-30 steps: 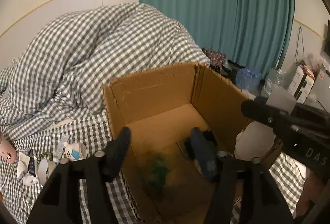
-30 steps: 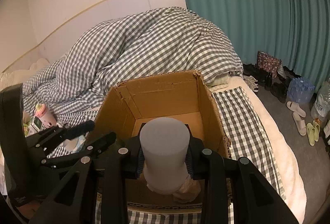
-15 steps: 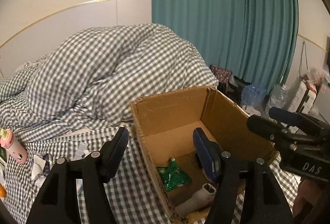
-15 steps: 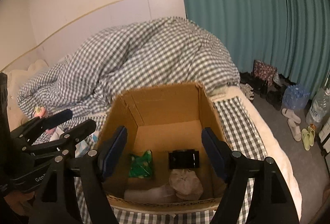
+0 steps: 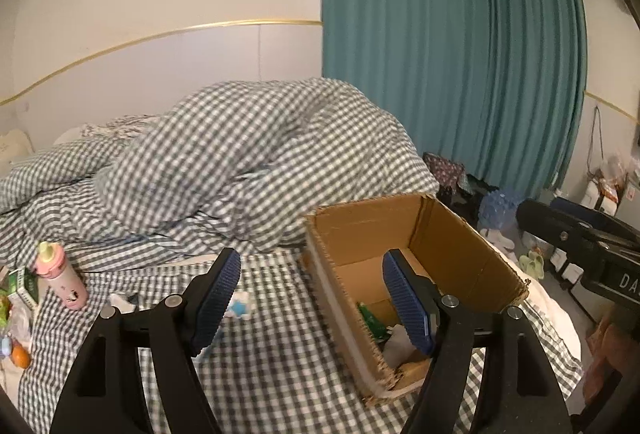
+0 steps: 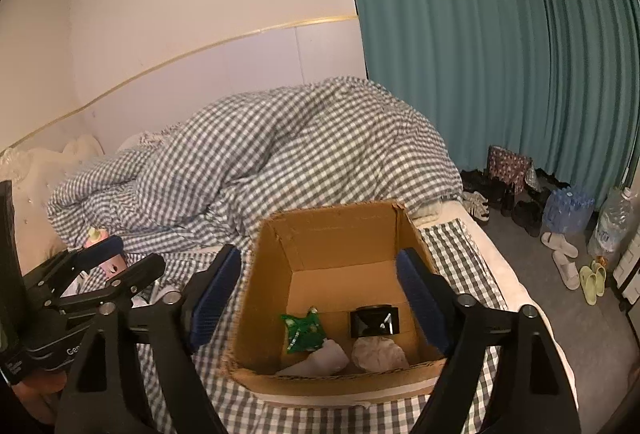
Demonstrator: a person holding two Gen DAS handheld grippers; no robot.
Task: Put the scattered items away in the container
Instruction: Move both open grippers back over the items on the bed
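An open cardboard box [image 6: 332, 234] stands on the checked bed sheet; it also shows in the left wrist view [image 5: 368, 226]. Inside lie a green packet [image 6: 304, 328], a black case [image 6: 374, 320], a white cup [image 6: 320, 358] on its side and a crumpled wad [image 6: 378, 352]. My right gripper [image 6: 318, 254] hangs above the box's near edge, jaws opening, nothing between them. Left of the box, my left gripper [image 5: 311, 262] is also opening and holds nothing. A pink bottle [image 5: 60, 274], a green carton [image 5: 24, 282], an orange [image 5: 20, 356] and a white-blue packet [image 5: 238, 308] lie scattered on the sheet.
A heaped checked duvet [image 5: 240, 162] fills the bed behind the box. Teal curtains [image 6: 500, 54] hang at the right. Shoes and slippers [image 6: 564, 262] and water bottles [image 6: 568, 210] sit on the floor beside the bed's right edge.
The right gripper let go of the white cup, which now lies in the box beside the green packet. Both grippers rose and drew back from the box, the left one swinging to the left.
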